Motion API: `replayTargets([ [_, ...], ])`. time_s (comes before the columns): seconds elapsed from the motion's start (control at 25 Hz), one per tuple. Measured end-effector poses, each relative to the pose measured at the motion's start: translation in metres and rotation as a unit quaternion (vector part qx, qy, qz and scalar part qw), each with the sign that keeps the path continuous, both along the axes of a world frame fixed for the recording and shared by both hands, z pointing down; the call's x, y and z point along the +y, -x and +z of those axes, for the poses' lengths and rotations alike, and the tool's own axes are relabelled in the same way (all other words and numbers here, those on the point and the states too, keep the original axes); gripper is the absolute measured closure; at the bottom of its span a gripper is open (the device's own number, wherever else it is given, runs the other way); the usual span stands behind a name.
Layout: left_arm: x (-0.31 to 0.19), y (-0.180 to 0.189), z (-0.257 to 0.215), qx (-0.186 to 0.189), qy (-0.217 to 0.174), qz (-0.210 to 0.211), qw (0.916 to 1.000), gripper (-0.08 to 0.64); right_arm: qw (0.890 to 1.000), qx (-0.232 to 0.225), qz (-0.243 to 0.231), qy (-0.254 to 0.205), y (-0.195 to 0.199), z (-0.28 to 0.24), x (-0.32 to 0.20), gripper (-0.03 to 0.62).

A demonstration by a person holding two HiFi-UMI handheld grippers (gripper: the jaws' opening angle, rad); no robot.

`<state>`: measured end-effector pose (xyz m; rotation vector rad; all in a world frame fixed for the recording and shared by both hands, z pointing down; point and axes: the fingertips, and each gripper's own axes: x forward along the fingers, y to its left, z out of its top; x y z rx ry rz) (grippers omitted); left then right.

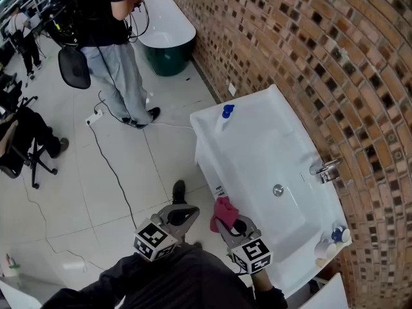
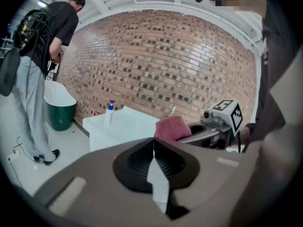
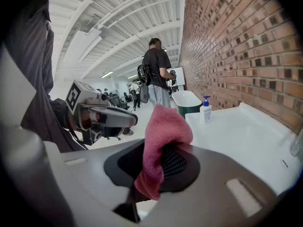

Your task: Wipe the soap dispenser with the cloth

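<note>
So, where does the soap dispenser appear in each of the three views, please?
Head view: the soap dispenser stands above centre, on the far corner of the white basin.
Left gripper view: soap dispenser left of centre, near the basin's left end, before the brick wall.
Right gripper view: soap dispenser right of centre, on the basin's far end, past the pink cloth.
Shared landmark: the white basin along the brick wall.
</note>
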<state>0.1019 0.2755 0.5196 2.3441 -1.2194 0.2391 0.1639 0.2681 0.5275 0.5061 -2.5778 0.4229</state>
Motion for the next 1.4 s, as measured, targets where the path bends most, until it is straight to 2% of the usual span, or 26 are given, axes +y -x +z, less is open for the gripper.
replayTargets([
  [0.32,-0.137,0.085,-0.016,0.002,-0.016,0.058,0.9982,0.557,0.999,0.032,0.032,-0.003,0.081,-0.012,-0.136,0.52],
  [0.56,-0.211,0.128,-0.021,0.011,-0.028,0.104,0.9941,0.56,0.996,0.067,0.059,-0.019,0.111,-0.018,-0.224,0.52],
  [0.72,-0.241,0.142,-0.019,0.014,-0.024,0.111,0.9934,0.56,0.99,0.128,0.042,-0.044,0.112,-0.023,-0.276,0.52],
  [0.88,-0.265,0.147,-0.014,0.013,-0.023,0.115,0.993,0.56,0.972,0.215,-0.012,-0.089,0.118,-0.02,-0.32,0.52],
  [0.96,-0.274,0.147,-0.011,0.011,-0.022,0.114,0.9931,0.56,0.956,0.263,-0.054,-0.114,0.124,-0.013,-0.336,0.52],
  [1.04,-0.278,0.144,-0.012,0.013,-0.022,0.11,0.9936,0.56,0.932,0.316,-0.099,-0.149,0.128,-0.007,-0.348,0.52],
  [1.12,-0.279,0.141,-0.013,0.013,-0.022,0.109,0.9937,0.56,0.901,0.366,-0.138,-0.188,0.13,-0.002,-0.357,0.52],
  [1.28,-0.28,0.144,-0.013,0.009,-0.022,0.106,0.9941,0.56,0.832,0.448,-0.214,-0.249,0.134,0.012,-0.362,0.52],
  [1.36,-0.281,0.148,-0.013,0.008,-0.023,0.1,0.9947,0.56,0.804,0.472,-0.242,-0.271,0.136,0.021,-0.359,0.52],
  [1.4,-0.282,0.15,-0.014,0.008,-0.023,0.098,0.9949,0.56,0.794,0.478,-0.25,-0.281,0.137,0.023,-0.356,0.52],
])
